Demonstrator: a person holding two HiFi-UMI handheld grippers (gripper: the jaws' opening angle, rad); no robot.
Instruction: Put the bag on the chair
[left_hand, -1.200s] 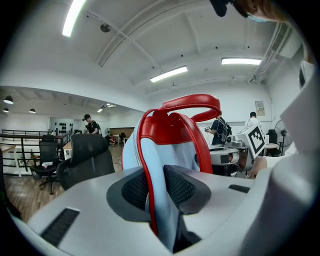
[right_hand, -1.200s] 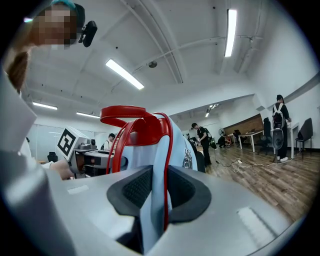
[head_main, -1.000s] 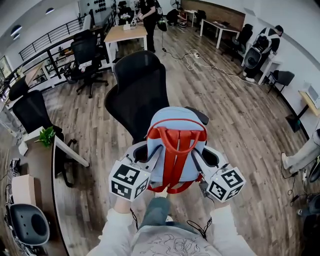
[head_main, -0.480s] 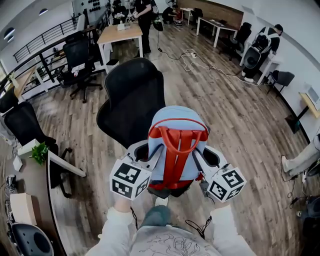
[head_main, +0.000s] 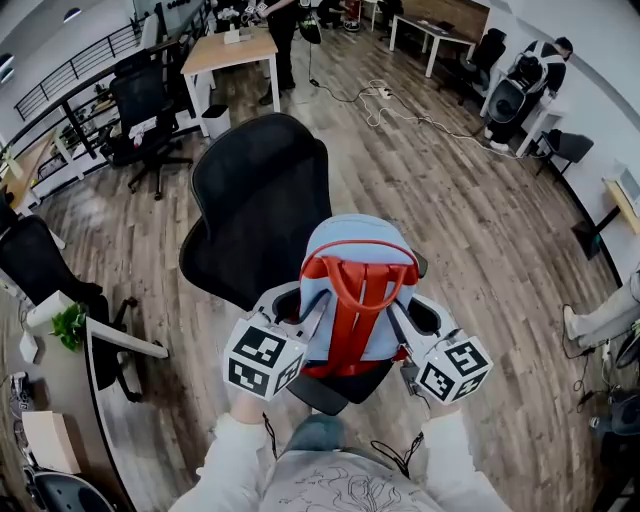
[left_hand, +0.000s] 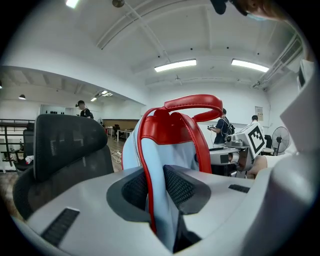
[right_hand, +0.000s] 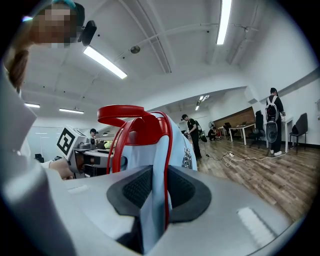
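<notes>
At the left edge of the head view a small potted plant (head_main: 68, 326) sits on a desk corner. Right of it, in the upper middle, is the black mesh chair (head_main: 262, 190).

Low and left of centre, the left gripper (left_hand: 157, 187) has its jaws pinched on a light-blue, red-edged strap of the bag (head_main: 357, 262). The bag is pale blue with a red handle. It hangs at centre frame over the chair's seat, in front of the backrest. Whether its bottom rests on the seat cannot be told.

Low and right of centre, the right gripper (right_hand: 159, 189) is clamped on the strap at the bag's other side.

The marker cubes (head_main: 262, 358) show only black-and-white square patterns, no letters. A small emblem (right_hand: 187, 158) on the bag's side is too small to read.
</notes>
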